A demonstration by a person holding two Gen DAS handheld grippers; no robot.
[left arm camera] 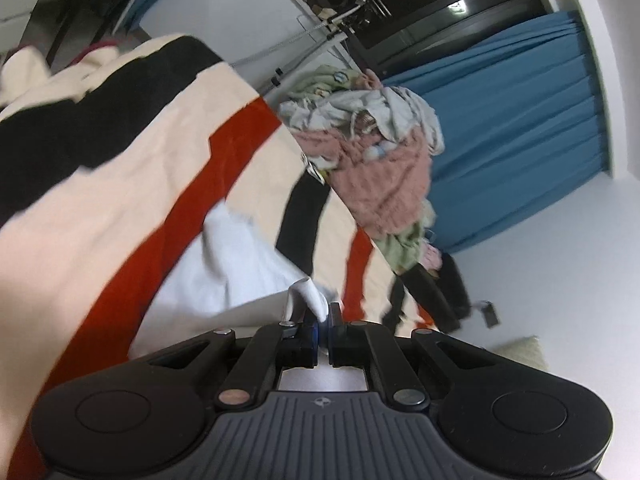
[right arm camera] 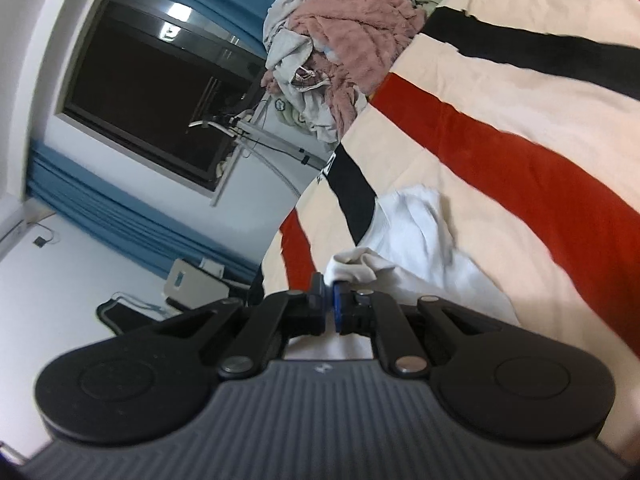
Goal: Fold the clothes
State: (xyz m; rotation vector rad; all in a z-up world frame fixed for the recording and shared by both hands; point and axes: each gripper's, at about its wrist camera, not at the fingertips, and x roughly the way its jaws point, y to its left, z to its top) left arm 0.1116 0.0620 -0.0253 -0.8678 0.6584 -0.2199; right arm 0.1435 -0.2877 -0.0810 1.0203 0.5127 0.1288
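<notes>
A white garment point(left arm camera: 236, 268) lies over a cream blanket with red and black stripes point(left arm camera: 120, 184). My left gripper point(left arm camera: 324, 312) is shut on a bunched edge of the white garment, and the cloth sticks up between its fingers. In the right wrist view the same white garment point(right arm camera: 420, 236) trails back over the striped blanket point(right arm camera: 500, 104). My right gripper point(right arm camera: 330, 286) is shut on another pinched corner of it. Both views are tilted and blurred.
A heap of unfolded clothes point(left arm camera: 376, 152), pink, grey and green, sits at the far side of the bed, also the clothes heap point(right arm camera: 340, 40) in the right wrist view. Beyond are blue curtains point(left arm camera: 520, 120), a dark window point(right arm camera: 152, 92), white walls and a drying rack point(left arm camera: 320, 28).
</notes>
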